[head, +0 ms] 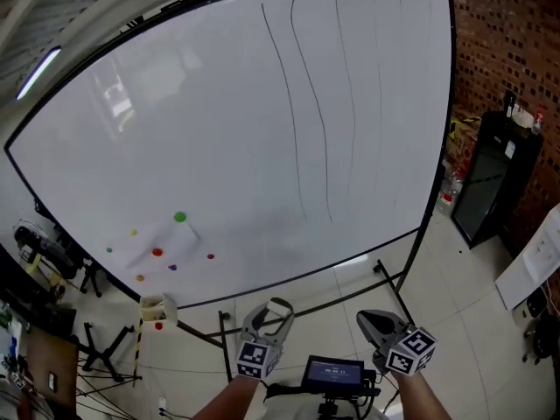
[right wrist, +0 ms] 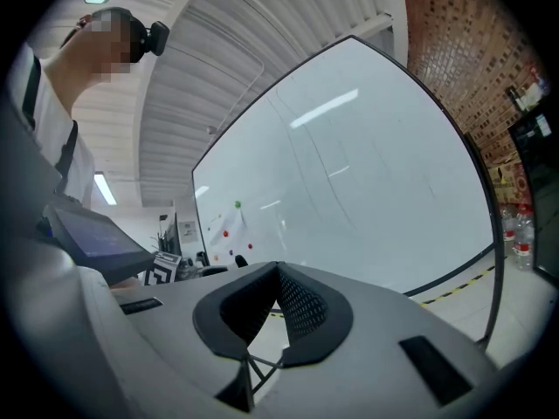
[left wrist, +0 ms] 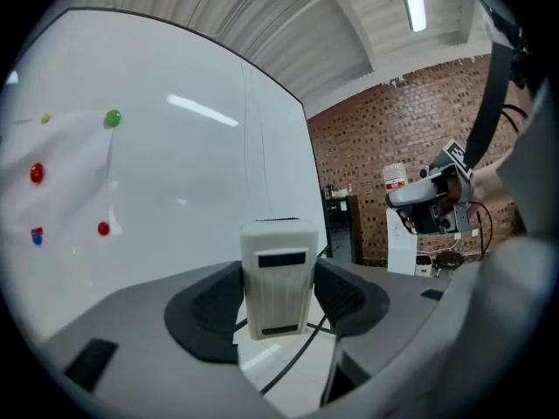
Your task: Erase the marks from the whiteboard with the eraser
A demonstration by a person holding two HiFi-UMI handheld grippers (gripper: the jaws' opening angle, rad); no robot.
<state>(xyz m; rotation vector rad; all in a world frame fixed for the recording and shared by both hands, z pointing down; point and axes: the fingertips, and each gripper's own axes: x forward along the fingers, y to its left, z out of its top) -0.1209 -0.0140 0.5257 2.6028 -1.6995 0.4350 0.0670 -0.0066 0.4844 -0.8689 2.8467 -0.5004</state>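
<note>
The whiteboard (head: 201,138) fills the head view, standing on a frame in front of me. Several thin black vertical marks (head: 302,103) run down its upper right part. My left gripper (head: 273,311) is low at the bottom centre, below the board's lower edge, shut on a white ribbed eraser (left wrist: 279,273) that stands upright between its jaws. My right gripper (head: 374,322) is beside it to the right, shut with nothing in it. In the right gripper view its jaws (right wrist: 278,278) meet in front of the whiteboard (right wrist: 367,173).
Coloured magnets, a green one (head: 179,217) among them, dot the board's lower left. A small holder (head: 157,309) hangs below the board. A black cabinet (head: 494,178) stands by the brick wall at right. Tripod legs (head: 105,353) spread at left. A small screen (head: 332,373) sits between my arms.
</note>
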